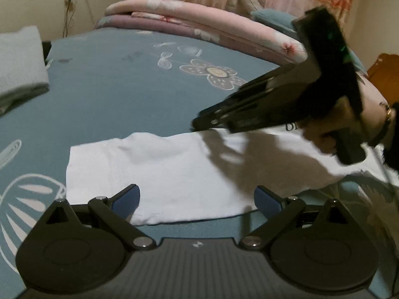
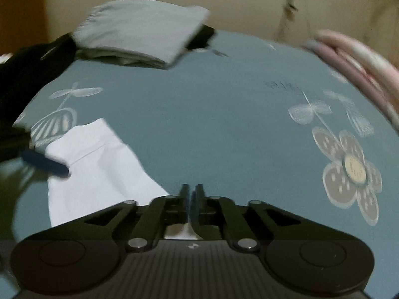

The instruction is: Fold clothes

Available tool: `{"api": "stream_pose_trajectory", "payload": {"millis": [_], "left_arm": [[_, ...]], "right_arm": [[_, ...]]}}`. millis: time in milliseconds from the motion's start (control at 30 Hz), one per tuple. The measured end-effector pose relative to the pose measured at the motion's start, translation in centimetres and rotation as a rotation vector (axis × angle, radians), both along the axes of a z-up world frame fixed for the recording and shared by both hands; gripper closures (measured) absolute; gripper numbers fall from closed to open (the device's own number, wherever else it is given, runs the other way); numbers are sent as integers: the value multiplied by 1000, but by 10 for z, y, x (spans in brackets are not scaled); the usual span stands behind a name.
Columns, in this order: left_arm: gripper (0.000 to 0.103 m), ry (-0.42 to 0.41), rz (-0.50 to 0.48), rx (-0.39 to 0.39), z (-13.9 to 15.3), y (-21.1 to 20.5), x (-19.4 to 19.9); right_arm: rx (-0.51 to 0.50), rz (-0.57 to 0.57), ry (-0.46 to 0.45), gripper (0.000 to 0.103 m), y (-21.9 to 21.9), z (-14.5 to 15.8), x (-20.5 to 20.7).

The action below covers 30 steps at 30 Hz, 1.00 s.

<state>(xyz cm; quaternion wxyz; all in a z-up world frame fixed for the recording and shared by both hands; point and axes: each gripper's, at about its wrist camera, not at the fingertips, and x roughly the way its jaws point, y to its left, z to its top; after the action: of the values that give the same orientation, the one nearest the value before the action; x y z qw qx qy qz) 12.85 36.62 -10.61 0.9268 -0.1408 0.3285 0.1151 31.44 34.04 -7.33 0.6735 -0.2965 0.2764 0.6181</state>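
Observation:
A white shirt (image 1: 174, 169) lies folded into a long strip on the blue flowered bedsheet (image 1: 112, 87). My left gripper (image 1: 197, 199) stands open at its near edge, and the blue pads (image 1: 127, 199) sit wide apart with the cloth between them, not pressed. A hand holds my right gripper (image 1: 197, 122), which slants down to the shirt's far edge. In the right wrist view the right gripper (image 2: 191, 191) has its jaws almost together, with nothing seen between the tips. There the white shirt (image 2: 99, 169) lies to the left and under the gripper, and a left fingertip (image 2: 45, 162) rests at its edge.
A folded grey garment (image 1: 20, 57) (image 2: 139, 35) lies at the bed's far corner on something black (image 2: 25, 69). Folded pink quilts (image 1: 199, 25) (image 2: 361, 57) are stacked along the wall side. A large flower print (image 2: 351, 169) marks bare sheet beside the shirt.

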Motion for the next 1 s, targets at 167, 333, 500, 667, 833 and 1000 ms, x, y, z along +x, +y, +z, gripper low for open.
{"api": "stream_pose_trajectory", "payload": {"millis": [167, 333, 500, 667, 833, 1000], "left_arm": [[5, -17, -18, 79, 19, -7, 1], [5, 27, 2, 96, 16, 0, 24], [5, 116, 5, 116, -3, 0, 24], [5, 122, -13, 123, -4, 3, 21], [5, 120, -17, 132, 15, -2, 21], [5, 119, -73, 111, 20, 3, 26]], "right_arm": [[-25, -169, -21, 50, -63, 53, 26], [-68, -509, 95, 39, -151, 76, 76], [-135, -692, 185, 39, -184, 33, 101], [-83, -757, 109, 28, -167, -5, 112], [-68, -819, 143, 28, -163, 1, 134], [-56, -816, 229, 28, -183, 24, 108]]}}
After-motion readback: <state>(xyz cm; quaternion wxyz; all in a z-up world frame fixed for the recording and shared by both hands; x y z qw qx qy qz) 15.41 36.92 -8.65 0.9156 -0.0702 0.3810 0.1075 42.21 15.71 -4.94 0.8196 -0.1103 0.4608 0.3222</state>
